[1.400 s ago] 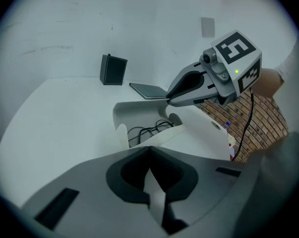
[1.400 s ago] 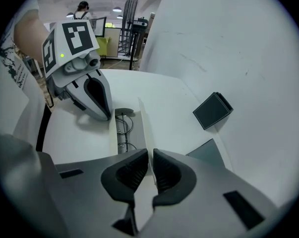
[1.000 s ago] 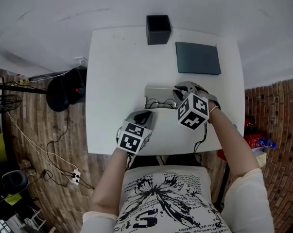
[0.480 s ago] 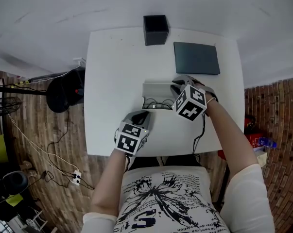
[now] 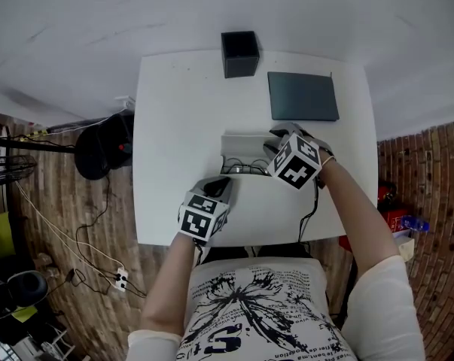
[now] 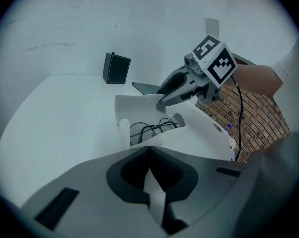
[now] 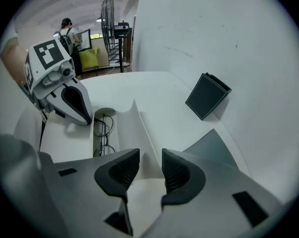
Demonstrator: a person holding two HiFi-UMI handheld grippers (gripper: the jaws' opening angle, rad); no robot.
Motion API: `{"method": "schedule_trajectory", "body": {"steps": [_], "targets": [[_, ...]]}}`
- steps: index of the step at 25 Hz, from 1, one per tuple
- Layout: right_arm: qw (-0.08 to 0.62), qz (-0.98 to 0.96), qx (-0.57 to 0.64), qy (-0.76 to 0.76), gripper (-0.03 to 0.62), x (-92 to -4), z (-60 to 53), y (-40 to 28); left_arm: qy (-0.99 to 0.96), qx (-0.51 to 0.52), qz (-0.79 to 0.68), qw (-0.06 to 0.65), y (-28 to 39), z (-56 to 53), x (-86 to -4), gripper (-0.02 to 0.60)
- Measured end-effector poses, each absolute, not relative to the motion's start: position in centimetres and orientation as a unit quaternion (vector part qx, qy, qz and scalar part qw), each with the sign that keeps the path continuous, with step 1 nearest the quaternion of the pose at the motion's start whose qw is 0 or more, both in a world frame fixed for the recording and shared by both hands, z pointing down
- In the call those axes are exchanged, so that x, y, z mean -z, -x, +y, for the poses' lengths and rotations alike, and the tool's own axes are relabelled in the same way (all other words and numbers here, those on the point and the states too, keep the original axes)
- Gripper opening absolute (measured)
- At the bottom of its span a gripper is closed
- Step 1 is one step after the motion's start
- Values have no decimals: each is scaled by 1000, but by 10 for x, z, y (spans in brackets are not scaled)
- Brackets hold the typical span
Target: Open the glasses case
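A white glasses case (image 5: 244, 143) lies open in the middle of the white table (image 5: 174, 119), its lid (image 7: 132, 128) standing up at the back. Dark-rimmed glasses (image 6: 151, 129) lie inside. My left gripper (image 6: 150, 182) is shut on the case's near front flap, and a white strip shows between its jaws. My right gripper (image 7: 150, 170) is at the lid's right end. Its jaws are opening, the lid's edge runs between them, and the pads (image 7: 175, 170) stand off it with a gap. Seen from the head view, the left gripper (image 5: 220, 183) is in front of the case and the right gripper (image 5: 276, 143) at its right.
A black box (image 5: 239, 53) stands at the table's far edge, with a dark grey flat pad (image 5: 303, 96) to its right. Left of the table are a black stool (image 5: 99, 145) and cables on the wooden floor. A person (image 7: 67, 31) stands far off by a fan (image 7: 108, 14).
The right gripper has shifted slightly at the lid's right end. The case stays open and the left gripper has kept still.
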State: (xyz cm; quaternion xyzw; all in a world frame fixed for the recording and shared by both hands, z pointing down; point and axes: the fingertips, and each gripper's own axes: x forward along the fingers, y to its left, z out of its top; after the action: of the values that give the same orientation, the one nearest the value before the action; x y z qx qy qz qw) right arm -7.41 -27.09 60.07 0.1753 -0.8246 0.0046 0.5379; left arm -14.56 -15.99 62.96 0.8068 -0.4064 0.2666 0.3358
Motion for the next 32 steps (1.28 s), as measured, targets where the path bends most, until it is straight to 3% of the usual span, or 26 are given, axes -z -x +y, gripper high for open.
{"method": "schedule_trajectory", "body": {"steps": [7, 10, 15, 32], "targets": [[491, -845, -14, -211, 186, -563, -263, 71, -800, -267, -425, 328, 153, -154, -620, 14], [458, -855, -23, -242, 142, -540, -255, 68, -806, -253, -436, 309, 154, -154, -599, 14], [365, -872, -67, -318, 15, -495, -242, 60, -820, -224, -453, 267, 155, -159, -551, 14], [133, -893, -32, -429, 14, -377, -188, 22, -860, -112, -491, 76, 165, -159, -361, 14]]}}
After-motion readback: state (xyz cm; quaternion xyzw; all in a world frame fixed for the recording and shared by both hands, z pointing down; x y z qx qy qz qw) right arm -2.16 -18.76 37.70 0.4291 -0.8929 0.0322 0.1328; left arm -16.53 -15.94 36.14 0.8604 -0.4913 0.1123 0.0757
